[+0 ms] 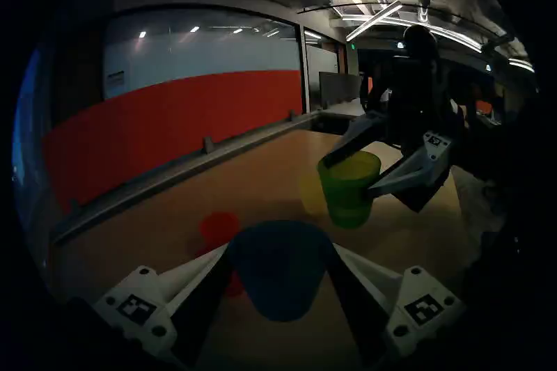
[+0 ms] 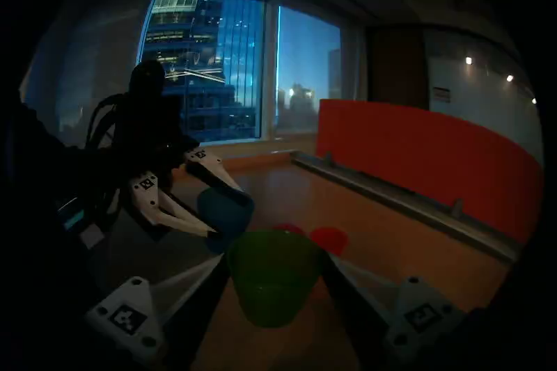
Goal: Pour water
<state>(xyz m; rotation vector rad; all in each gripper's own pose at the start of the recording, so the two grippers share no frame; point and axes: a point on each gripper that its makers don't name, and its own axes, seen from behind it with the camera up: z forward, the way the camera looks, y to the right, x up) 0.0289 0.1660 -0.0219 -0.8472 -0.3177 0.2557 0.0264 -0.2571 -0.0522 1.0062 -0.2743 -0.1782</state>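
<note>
A blue cup (image 1: pixel 280 268) stands upright between the fingers of my left gripper (image 1: pixel 280 280), which is shut on it just above the wooden table (image 1: pixel 264 176). A translucent green cup (image 2: pixel 273 275) sits in my right gripper (image 2: pixel 275 287), shut on it. In the left gripper view the green cup (image 1: pixel 349 186) hangs upright above the table, held by the right gripper (image 1: pixel 358 177). In the right gripper view the blue cup (image 2: pixel 225 212) is held by the left gripper (image 2: pixel 221 212), to the left of the green one. I cannot tell whether either cup holds water.
A red cup (image 1: pixel 220 230) stands on the table behind the blue cup, also seen as the red cup (image 2: pixel 327 239). A yellow cup (image 1: pixel 311 192) stands behind the green one. A red partition (image 1: pixel 174 127) runs along the table's far side. A person (image 2: pixel 143 127) sits in shadow by the window.
</note>
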